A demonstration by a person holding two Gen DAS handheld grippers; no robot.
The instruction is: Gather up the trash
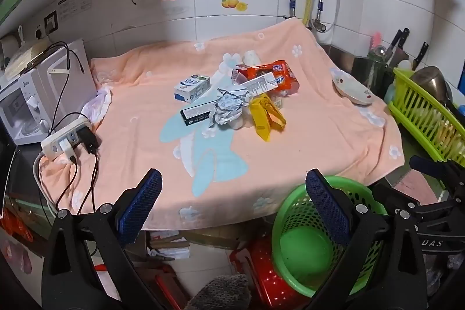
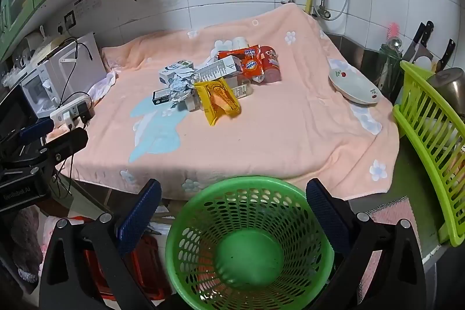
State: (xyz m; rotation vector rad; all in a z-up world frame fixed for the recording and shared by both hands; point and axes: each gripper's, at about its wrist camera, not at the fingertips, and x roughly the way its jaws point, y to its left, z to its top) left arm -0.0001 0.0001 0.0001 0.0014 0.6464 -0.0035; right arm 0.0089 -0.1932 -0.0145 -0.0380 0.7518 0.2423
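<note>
1. Left gripper (image 1: 232, 193): jaws wide apart, nothing between them, held above the near edge of the towel (image 1: 290, 141).
2. Right gripper (image 2: 232, 202): jaws wide apart, empty, held over the green basket (image 2: 203, 211).
3. Basket: stands below the counter's near edge, mouth up, nothing visible inside. A red crate (image 1: 261, 275) sits just beside it.
4. Towel: peach, spread across the counter.
5. Trash pile (image 1: 238, 95): lies at mid-towel, well apart from both grippers. It includes a yellow wrapper (image 1: 266, 115), crumpled foil (image 1: 228, 108), a dark box (image 1: 196, 114), a white carton (image 1: 191, 87) and an orange packet (image 1: 276, 76), touching or overlapping one another.
6. Dish (image 1: 353, 90): rests tilted at the towel's right edge.
7. Power strip (image 1: 65, 140): lies at the towel's left edge, beside a microwave (image 1: 37, 95).
8. Dish rack (image 2: 430, 141): stands right of the towel.
</note>
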